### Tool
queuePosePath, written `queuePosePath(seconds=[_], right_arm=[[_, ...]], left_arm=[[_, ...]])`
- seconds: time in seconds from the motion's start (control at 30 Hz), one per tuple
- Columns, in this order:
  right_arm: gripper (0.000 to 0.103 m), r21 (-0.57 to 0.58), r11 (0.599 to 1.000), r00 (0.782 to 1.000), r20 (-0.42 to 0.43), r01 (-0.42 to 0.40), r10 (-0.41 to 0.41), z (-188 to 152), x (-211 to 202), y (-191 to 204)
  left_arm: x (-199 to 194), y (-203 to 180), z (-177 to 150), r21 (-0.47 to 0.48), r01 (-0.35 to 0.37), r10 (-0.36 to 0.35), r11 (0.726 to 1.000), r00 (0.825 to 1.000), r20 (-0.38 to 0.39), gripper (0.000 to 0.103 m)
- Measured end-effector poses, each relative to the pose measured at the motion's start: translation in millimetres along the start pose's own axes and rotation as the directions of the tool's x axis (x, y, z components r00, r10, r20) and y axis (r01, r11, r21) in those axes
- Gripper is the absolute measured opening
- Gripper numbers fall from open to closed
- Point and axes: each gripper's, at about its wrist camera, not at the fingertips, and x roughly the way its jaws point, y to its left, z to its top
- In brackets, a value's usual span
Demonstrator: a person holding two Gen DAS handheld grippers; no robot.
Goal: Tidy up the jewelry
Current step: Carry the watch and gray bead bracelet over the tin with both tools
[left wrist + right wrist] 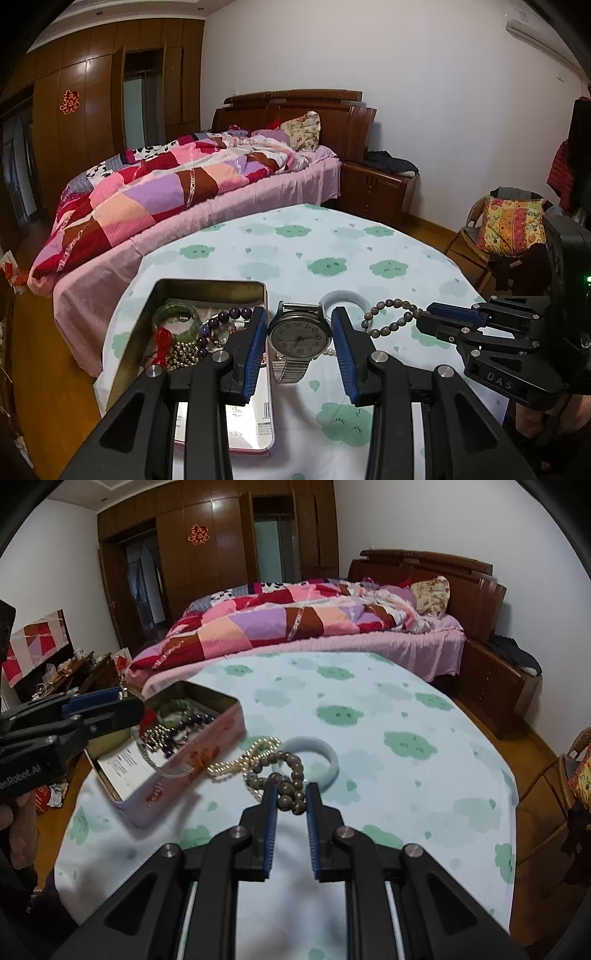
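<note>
A: Right gripper (291, 800) is pinched on the beads (284, 775); left gripper (300, 332) grips the watch (300, 334).

B: Tin (207, 746) sits at ten o'clock. I'd lift steadily, keeping the loop clear of the bangle (325, 760).

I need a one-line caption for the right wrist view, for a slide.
Right gripper shut on a brown bead bracelet, beside a pale bangle and an open jewelry tin.
</note>
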Motion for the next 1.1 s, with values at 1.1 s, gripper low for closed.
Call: queuePosePath(seconds=[1.1], right_arm=[[0.017, -0.051, 0.995, 0.994, 0.061, -0.088, 0.091, 33, 5, 39]], left_arm=[[-27, 40, 13, -0.057, -0.073, 0.077, 0.996, 0.995, 0.07, 0.036]])
